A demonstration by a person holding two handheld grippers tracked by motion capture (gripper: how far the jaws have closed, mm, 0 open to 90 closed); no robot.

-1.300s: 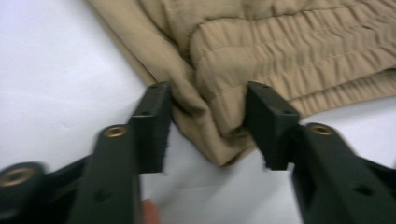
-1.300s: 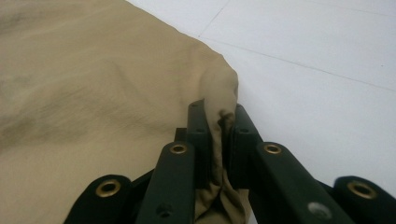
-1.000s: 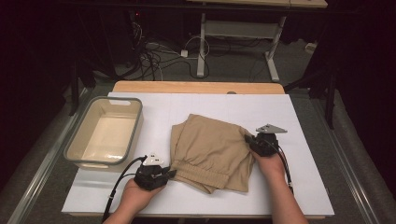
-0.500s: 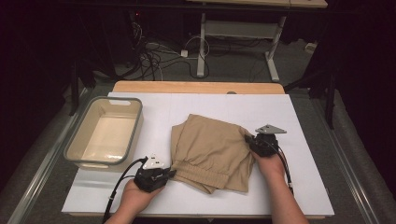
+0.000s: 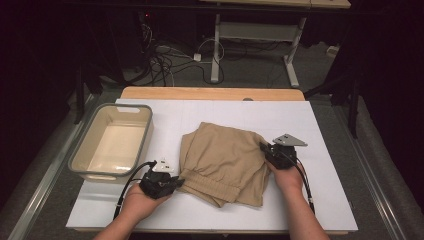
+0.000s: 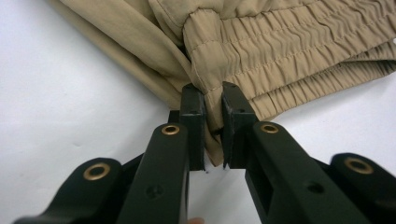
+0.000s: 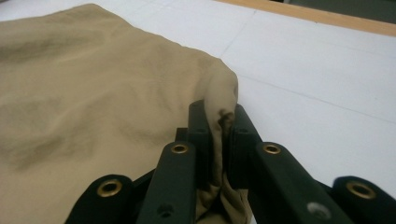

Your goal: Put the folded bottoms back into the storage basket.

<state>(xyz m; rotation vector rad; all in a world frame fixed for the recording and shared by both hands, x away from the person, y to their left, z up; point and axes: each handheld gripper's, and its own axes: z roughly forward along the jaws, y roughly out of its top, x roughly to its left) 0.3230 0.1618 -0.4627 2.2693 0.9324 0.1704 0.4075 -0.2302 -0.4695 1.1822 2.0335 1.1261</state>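
Your left tool (image 5: 176, 181) pinches the elastic waistband corner of the tan shorts (image 5: 225, 161) at the near left, while your right tool (image 5: 264, 149) clamps a fold at their right edge. The folded shorts lie mid-table (image 5: 325, 135) on white board, right of a beige bin (image 5: 112, 142).

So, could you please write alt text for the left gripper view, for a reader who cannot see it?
The left gripper has its two black jaws closed on the gathered elastic waistband corner of folded tan shorts, with cloth pinched between them. The shorts lie on a white table surface and spread across the top of the picture.
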